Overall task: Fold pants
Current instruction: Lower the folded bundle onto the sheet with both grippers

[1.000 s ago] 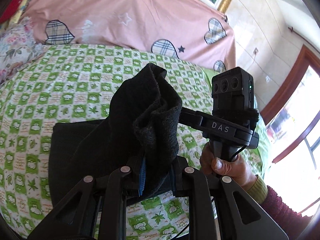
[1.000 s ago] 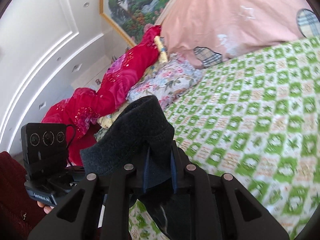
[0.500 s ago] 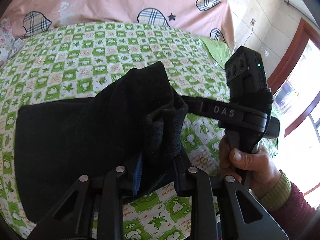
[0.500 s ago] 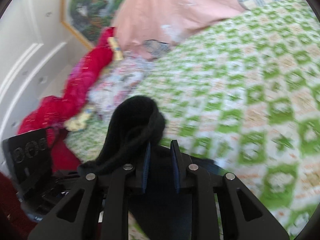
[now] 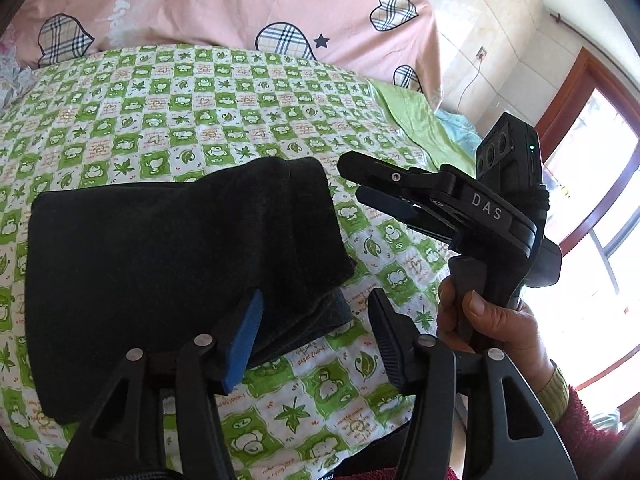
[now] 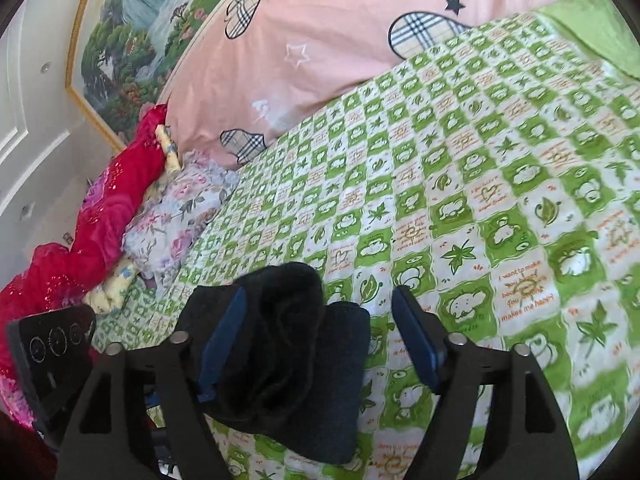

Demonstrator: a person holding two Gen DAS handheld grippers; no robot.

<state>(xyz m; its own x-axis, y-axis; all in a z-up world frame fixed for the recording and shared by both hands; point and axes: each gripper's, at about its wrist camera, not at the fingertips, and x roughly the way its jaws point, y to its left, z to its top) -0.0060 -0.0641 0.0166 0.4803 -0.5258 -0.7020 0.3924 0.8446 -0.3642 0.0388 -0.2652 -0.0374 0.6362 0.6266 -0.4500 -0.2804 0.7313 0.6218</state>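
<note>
Released since a second ago: both hand-held grippers, left and right, now spread wide. Dropped onto the bed, folded black pants, near its front edge. Right hand upright, gripping its handle.

Black pants on green-and-white checked bedsheet, pink quilt.

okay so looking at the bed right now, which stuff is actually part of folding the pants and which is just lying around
Part of the job:
black pants, folded on the green checked bedspread
left gripper, open
right gripper, open

Just lying about:
pink quilt
red blanket
floral pillow
framed painting
</note>
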